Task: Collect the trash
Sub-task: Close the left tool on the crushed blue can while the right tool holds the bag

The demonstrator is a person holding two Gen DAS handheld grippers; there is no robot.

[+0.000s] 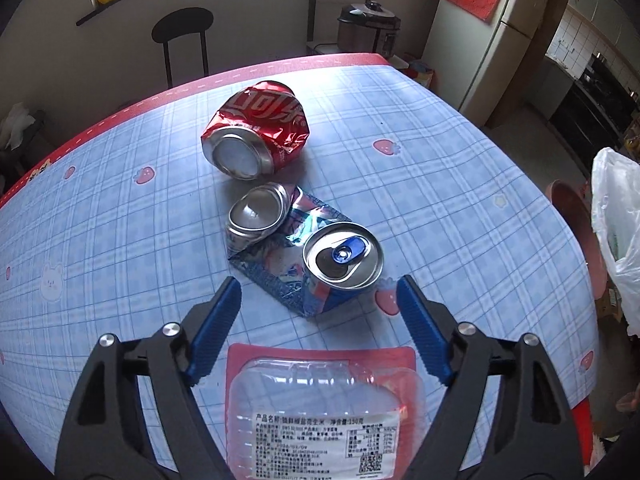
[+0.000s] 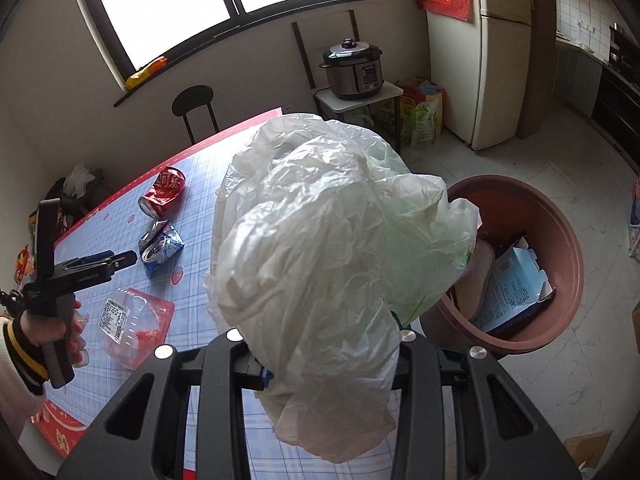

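My left gripper [image 1: 318, 283] is open just above the table, its blue pads on either side of the near end of a flattened blue can [image 1: 280, 268] without touching it. Beyond lies a crushed red cola can [image 1: 256, 128]. A clear plastic tray on a red card [image 1: 320, 408] lies under the gripper's body. My right gripper [image 2: 320, 360] is shut on a crumpled white plastic bag [image 2: 320, 232], which hides its fingers. The bag hangs over the table edge beside a brown bin [image 2: 560, 216]. The right wrist view also shows the left gripper [image 2: 120, 258], blue can [image 2: 160, 248], red can [image 2: 162, 192] and tray [image 2: 132, 320].
The table has a blue checked cloth [image 1: 440, 184] with a red border. The bin on the floor to the right holds a blue box [image 2: 516, 280]. A black chair [image 2: 194, 108] stands behind the table. A pressure cooker [image 2: 354, 68] sits on a small stand beside a fridge [image 2: 496, 60].
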